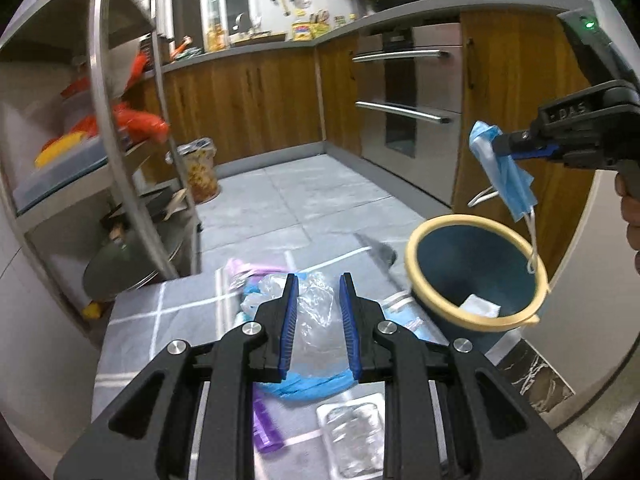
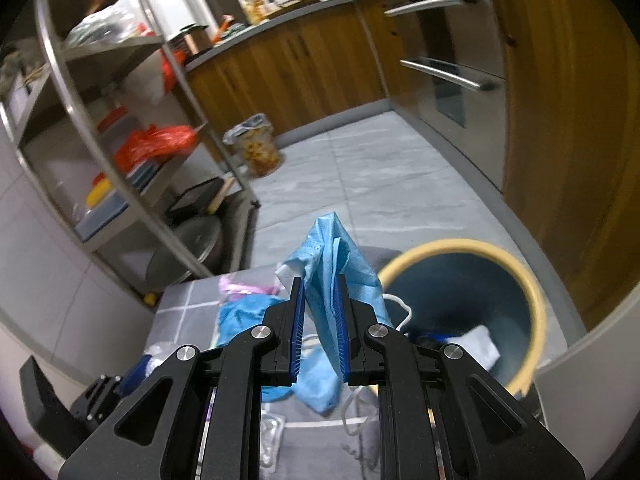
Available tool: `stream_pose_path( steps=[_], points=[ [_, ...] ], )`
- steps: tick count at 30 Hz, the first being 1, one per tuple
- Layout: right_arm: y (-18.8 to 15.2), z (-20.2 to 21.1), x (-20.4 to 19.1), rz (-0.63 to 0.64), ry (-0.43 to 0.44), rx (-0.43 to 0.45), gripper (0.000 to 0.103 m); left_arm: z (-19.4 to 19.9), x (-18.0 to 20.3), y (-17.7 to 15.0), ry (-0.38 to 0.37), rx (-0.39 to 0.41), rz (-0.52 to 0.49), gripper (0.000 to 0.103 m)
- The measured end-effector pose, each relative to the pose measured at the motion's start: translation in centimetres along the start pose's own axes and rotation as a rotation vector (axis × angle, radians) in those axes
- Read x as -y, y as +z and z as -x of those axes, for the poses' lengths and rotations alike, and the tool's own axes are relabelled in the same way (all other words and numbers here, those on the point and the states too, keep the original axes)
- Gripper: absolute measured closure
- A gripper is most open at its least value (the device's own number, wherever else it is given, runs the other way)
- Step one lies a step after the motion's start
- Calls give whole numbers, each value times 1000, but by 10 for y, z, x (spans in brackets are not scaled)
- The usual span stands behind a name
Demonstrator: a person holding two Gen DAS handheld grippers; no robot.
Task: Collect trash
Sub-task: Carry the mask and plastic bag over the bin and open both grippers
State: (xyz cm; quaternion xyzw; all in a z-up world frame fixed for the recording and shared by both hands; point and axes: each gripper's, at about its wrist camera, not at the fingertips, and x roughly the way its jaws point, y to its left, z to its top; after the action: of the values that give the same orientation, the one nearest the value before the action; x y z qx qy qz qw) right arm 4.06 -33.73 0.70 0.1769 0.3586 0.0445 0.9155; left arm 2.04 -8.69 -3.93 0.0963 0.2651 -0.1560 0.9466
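My right gripper [image 2: 319, 284] is shut on a blue face mask [image 2: 332, 264] and holds it in the air beside the blue bin with a yellow rim [image 2: 536, 300]. In the left wrist view the mask [image 1: 502, 168] hangs from the right gripper [image 1: 498, 145] above the bin [image 1: 416, 240], its white ear loop dangling over the rim. White trash [image 1: 482, 306] lies inside the bin. My left gripper [image 1: 319, 282] is open just above a clear plastic bag [image 1: 316, 312] lying on blue trash [image 1: 304, 386] on the grey checked table [image 1: 160, 320].
A purple wrapper [image 1: 266, 428] and a clear blister pack [image 1: 354, 436] lie on the table near me. A metal shelf rack [image 1: 132, 140] with red bags stands left. A patterned floor bin [image 1: 200, 172], wooden cabinets and an oven [image 1: 404, 92] stand behind.
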Motion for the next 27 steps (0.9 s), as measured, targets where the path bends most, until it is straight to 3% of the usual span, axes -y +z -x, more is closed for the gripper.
stream_pose_path(
  steps=[6, 13, 19, 27],
  points=[
    [5, 6, 35, -67, -30, 9, 87, -7, 32, 12, -67, 9, -14, 82],
    [8, -2, 75, -106, -84, -19, 87, -26, 77, 30, -198, 5, -35, 82],
    [18, -15, 99, -79, -125, -53, 87, -47, 115, 38, -298, -11, -72, 82],
    [24, -46, 117, -40, -154, -123, 87, -77, 148, 43, -349, -38, -155, 82]
  ],
)
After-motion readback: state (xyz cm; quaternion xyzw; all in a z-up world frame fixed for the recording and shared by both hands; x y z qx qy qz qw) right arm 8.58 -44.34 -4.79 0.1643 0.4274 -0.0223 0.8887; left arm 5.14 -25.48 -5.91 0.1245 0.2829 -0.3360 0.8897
